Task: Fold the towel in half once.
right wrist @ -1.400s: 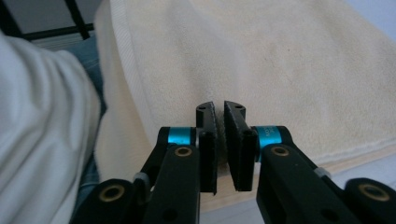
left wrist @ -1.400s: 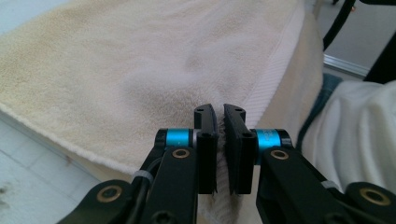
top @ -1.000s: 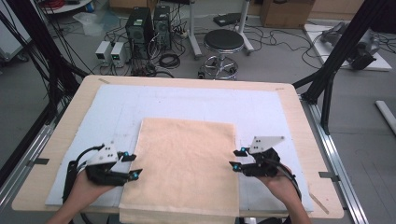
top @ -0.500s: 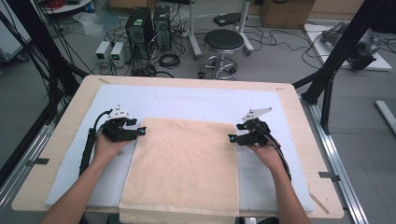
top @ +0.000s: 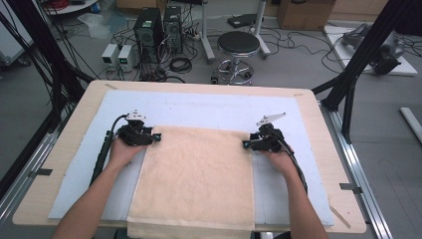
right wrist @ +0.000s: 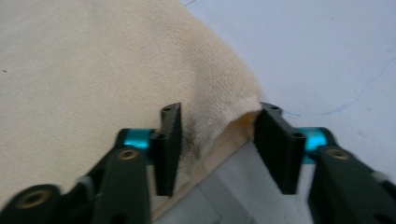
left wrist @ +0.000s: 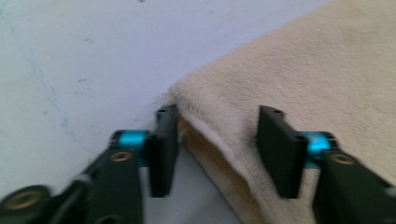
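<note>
A beige towel lies flat on a pale blue mat, its near edge hanging over the table's front. My left gripper sits low at the towel's far left corner. In the left gripper view the left gripper straddles that corner of the towel; its jaws have just been closing and still stand apart. My right gripper is at the far right corner. In the right gripper view the right gripper has the towel humped up between jaws that have also just been closing and still stand apart.
The mat covers most of the wooden table. Beyond the far edge, on the floor, stand a round stool, computer towers and cables. Black frame posts rise at the table's right and left.
Both hands have slid away from the person along the towel's sides and down to its far corners. Both pairs of jaws now stand narrower around the corners.
</note>
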The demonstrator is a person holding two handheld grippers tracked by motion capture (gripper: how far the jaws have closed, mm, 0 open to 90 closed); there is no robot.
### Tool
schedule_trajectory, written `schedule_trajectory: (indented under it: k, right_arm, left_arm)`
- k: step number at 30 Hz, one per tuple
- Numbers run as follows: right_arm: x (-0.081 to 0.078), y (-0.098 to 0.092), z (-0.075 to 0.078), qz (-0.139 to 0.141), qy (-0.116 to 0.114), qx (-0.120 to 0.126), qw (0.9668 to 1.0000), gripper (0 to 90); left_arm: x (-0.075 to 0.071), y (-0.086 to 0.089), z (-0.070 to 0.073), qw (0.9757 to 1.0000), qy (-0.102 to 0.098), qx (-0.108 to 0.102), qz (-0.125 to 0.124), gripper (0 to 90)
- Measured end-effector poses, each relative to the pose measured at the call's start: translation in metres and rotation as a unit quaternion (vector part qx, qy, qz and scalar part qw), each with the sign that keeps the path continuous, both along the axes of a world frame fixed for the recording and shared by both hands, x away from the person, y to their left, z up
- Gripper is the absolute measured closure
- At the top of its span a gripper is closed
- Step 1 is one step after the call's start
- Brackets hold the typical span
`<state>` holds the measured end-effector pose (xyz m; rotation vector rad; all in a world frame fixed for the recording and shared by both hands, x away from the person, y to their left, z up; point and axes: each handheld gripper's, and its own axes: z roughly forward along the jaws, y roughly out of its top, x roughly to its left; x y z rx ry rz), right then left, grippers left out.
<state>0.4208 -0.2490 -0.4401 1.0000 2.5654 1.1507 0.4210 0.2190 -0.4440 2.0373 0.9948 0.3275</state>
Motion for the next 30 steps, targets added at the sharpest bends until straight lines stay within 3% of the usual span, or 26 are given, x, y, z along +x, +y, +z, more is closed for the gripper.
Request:
schedule_trajectory:
  k: [2,4,6,7,8,12,14,15,16,17,20,22,30]
  right_arm:
    - [0.001,0.004,0.0,0.029,0.016,0.013,0.9993,82.3]
    - [0.004,0.009,0.003,0.044,0.013,0.003,0.9989,84.1]
    - [0.013,0.011,0.009,0.034,0.011,-0.009,0.9993,84.3]
    - [0.018,0.012,0.013,0.024,0.0,-0.016,0.9996,84.3]
    - [0.025,0.013,0.018,0.013,-0.003,-0.011,0.9999,84.3]
    - [0.058,0.025,0.047,-0.024,-0.036,-0.023,0.9988,84.2]
    - [0.075,0.027,0.059,-0.05,-0.053,-0.016,0.9972,77.0]
    - [0.081,0.027,0.062,-0.064,-0.058,-0.022,0.996,65.2]
    - [0.085,0.027,0.063,-0.08,-0.061,-0.027,0.9946,60.6]
    - [0.086,0.025,0.062,-0.079,-0.059,-0.019,0.9949,59.1]
    - [0.083,0.025,0.056,-0.051,-0.038,-0.03,0.9975,51.0]
    - [0.073,0.025,0.053,-0.036,-0.044,-0.031,0.9979,50.4]
    - [0.025,0.024,0.052,0.0,-0.063,-0.03,0.9975,44.3]
  left_arm:
    - [-0.001,-0.005,-0.001,1.0,-0.004,-0.004,-0.007,77.9]
    - [0.001,-0.007,0.0,0.9999,-0.014,0.005,-0.002,82.6]
    - [0.009,-0.006,0.004,0.9994,-0.018,0.024,0.017,83.6]
    - [0.015,-0.005,0.008,0.999,-0.021,0.031,0.024,83.7]
    - [0.021,-0.006,0.013,0.9985,-0.03,0.034,0.032,83.8]
    - [0.054,-0.007,0.045,0.9955,-0.058,0.041,0.063,83.8]
    - [0.069,-0.006,0.06,0.9945,-0.064,0.04,0.073,81.5]
    - [0.073,-0.005,0.066,0.993,-0.067,0.044,0.087,73.1]
    - [0.075,-0.002,0.069,0.9922,-0.072,0.04,0.094,61.7]
    - [0.074,0.003,0.069,0.9929,-0.071,0.035,0.089,59.6]
    - [0.07,0.012,0.066,0.9956,-0.058,0.025,0.07,56.0]
    - [0.063,0.013,0.061,0.9969,-0.047,0.023,0.058,54.0]
    - [0.019,0.006,0.052,0.9982,-0.059,0.0,0.012,42.0]
